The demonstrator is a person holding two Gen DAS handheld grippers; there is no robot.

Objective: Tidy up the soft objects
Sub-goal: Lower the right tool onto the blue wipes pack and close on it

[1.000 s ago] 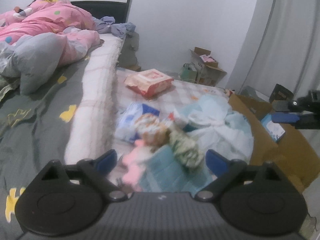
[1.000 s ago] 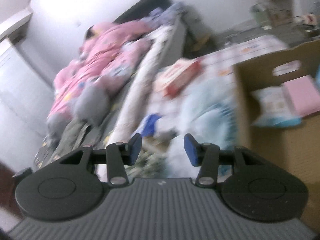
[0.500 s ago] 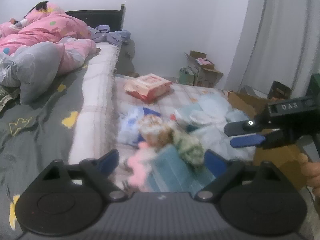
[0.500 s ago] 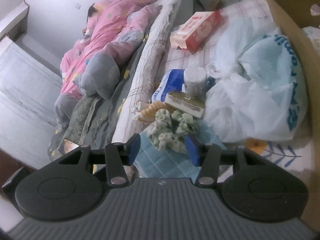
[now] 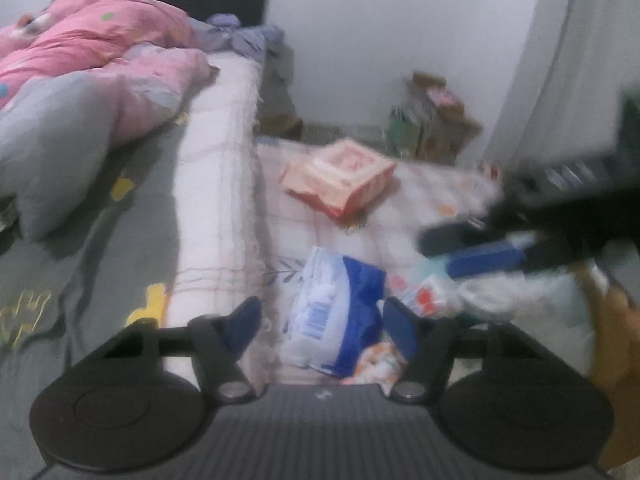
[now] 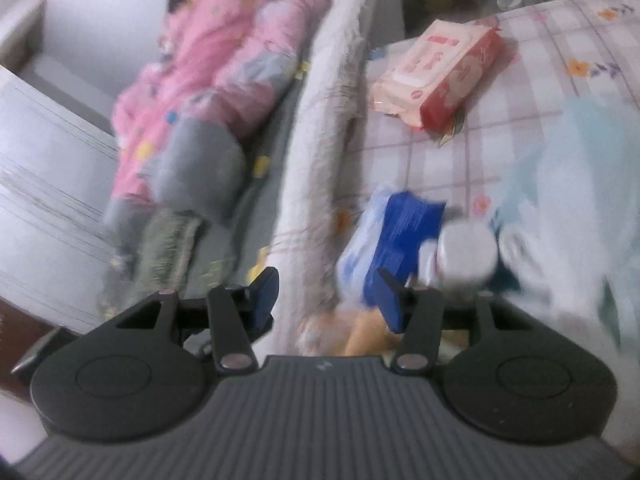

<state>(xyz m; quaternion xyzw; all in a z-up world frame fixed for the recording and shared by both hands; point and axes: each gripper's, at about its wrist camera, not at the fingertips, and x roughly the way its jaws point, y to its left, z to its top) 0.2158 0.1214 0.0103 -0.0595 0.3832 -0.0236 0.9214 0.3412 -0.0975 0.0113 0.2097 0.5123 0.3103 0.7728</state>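
Both grippers hang over the checked mattress [image 5: 420, 184] beside the bed [image 5: 100, 208], and neither holds anything. Left gripper [image 5: 318, 320] has its jaws closing, with the blue-and-white soft pack [image 5: 340, 312] seen between its fingers but no pad pressing it. Right gripper [image 6: 326, 302] has its jaws opening, and the same pack [image 6: 384, 236] sits just ahead and toward its right finger. That pack lies with its long axis running away from the left tool, roughly along the line the fingers point, so the left looks the nearer and better lined-up hand, in my judgement. Farther off rests 1 pink wipes packet [image 5: 340, 176], and a small orange-and-white soft item [image 5: 378, 362] lies at the pack's near end.
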